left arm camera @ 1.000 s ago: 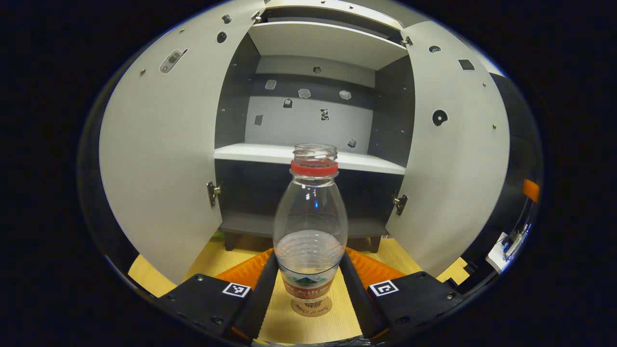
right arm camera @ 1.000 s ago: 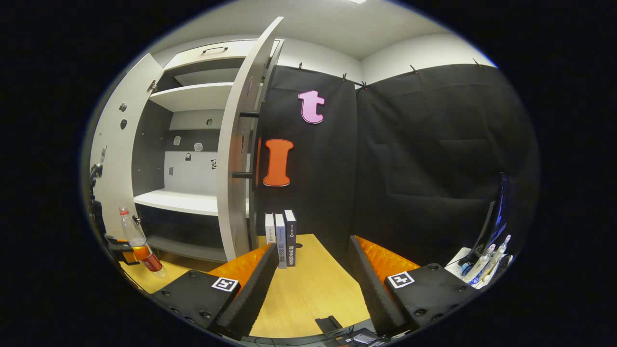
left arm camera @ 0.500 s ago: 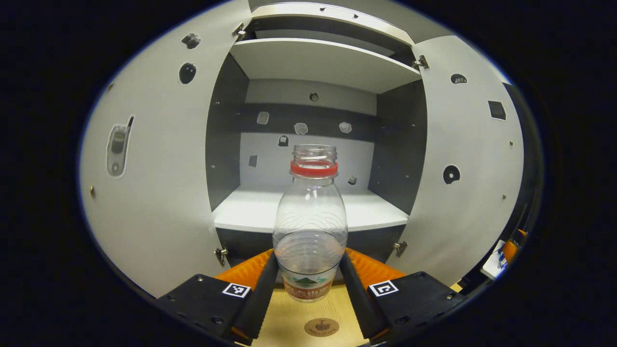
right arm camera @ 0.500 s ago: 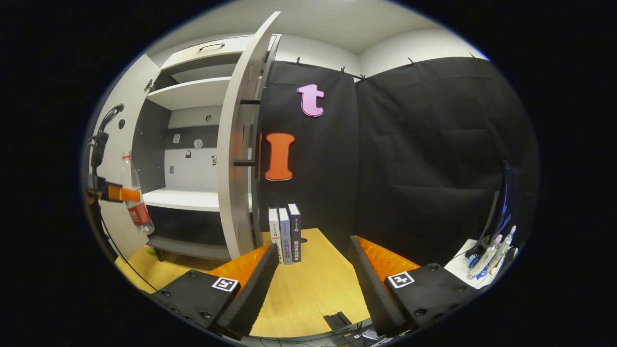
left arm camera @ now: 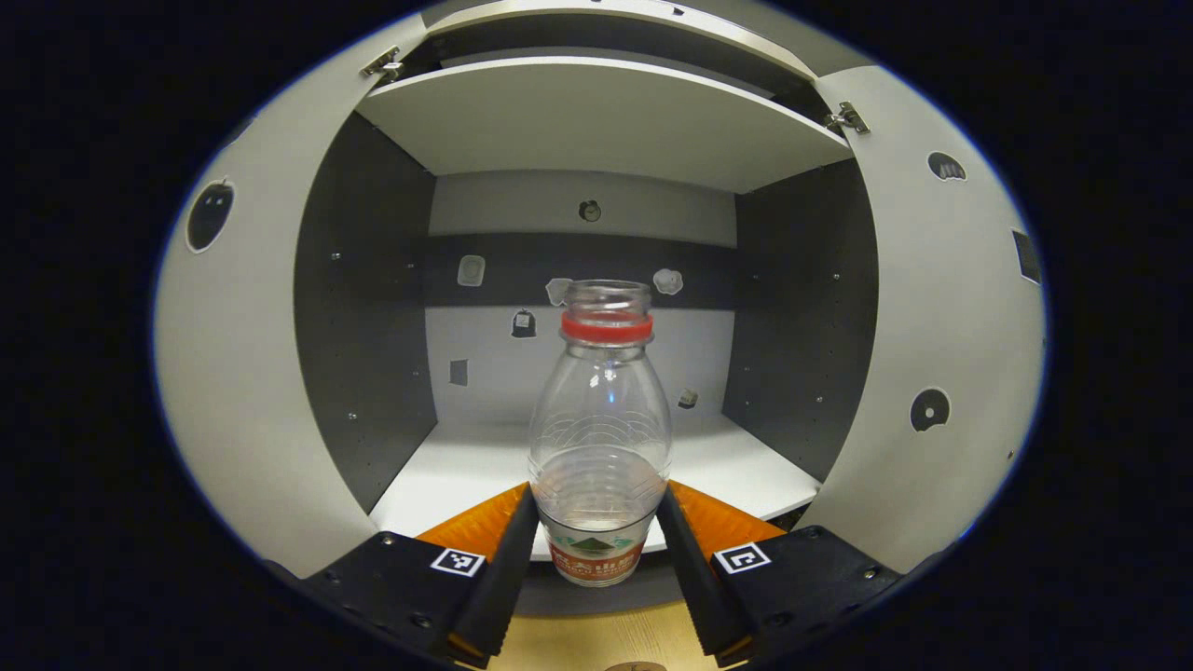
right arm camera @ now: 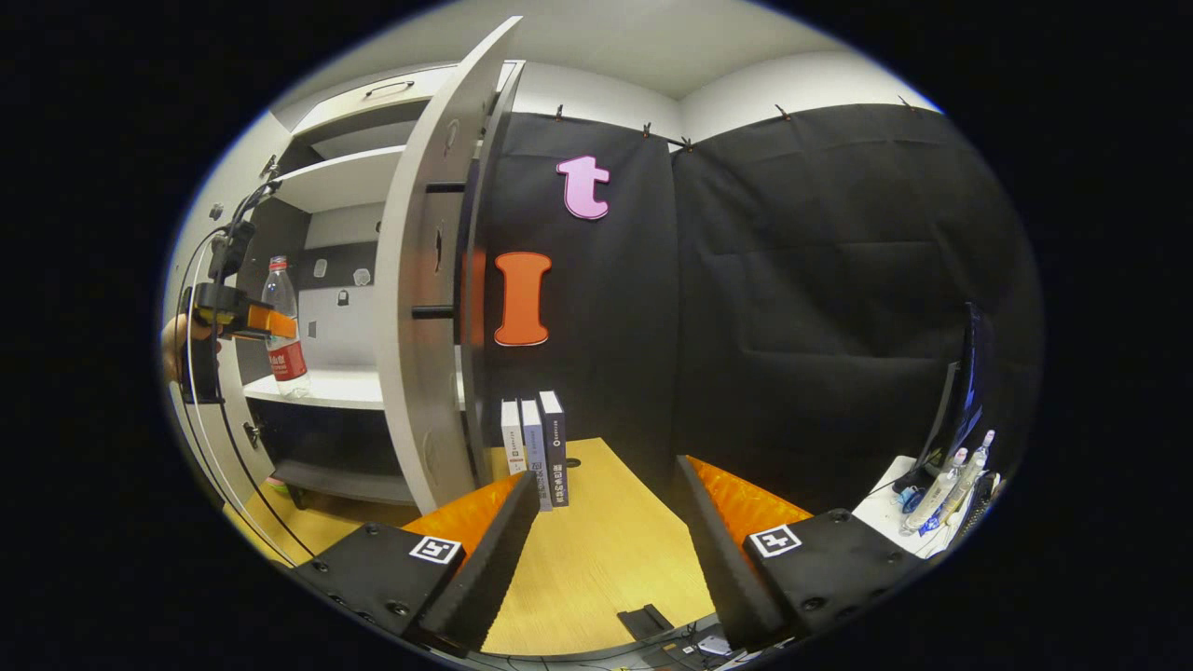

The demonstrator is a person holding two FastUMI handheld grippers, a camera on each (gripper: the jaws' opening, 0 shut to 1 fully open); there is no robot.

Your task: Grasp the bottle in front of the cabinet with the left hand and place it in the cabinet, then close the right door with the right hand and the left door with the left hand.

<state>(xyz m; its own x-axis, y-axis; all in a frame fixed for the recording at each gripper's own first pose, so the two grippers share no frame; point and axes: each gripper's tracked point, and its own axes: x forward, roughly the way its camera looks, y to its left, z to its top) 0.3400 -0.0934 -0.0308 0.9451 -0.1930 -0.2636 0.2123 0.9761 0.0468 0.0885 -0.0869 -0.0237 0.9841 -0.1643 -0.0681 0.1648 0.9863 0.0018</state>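
Observation:
A clear plastic bottle (left arm camera: 600,438) with a red neck ring, no cap and a red label stands upright between the fingers of my left gripper (left arm camera: 596,550), which is shut on its lower body. It hangs just above the front edge of the cabinet's white middle shelf (left arm camera: 466,475). Both cabinet doors stand open: the left door (left arm camera: 233,391) and the right door (left arm camera: 941,373). In the right gripper view the bottle (right arm camera: 282,326) and the left gripper (right arm camera: 242,321), held by a hand, are at the cabinet's opening. My right gripper (right arm camera: 601,540) is open over the wooden table (right arm camera: 596,559).
Three upright books (right arm camera: 533,449) stand on the table beside the right door (right arm camera: 419,308), whose dark handle faces me. A monitor (right arm camera: 960,401) and some small bottles (right arm camera: 941,494) are at the far right. An upper shelf (left arm camera: 596,121) roofs the middle compartment.
My left gripper has lifted the bottle from low in front of the cabinet up to the middle shelf and closer in. The right gripper has shifted only slightly.

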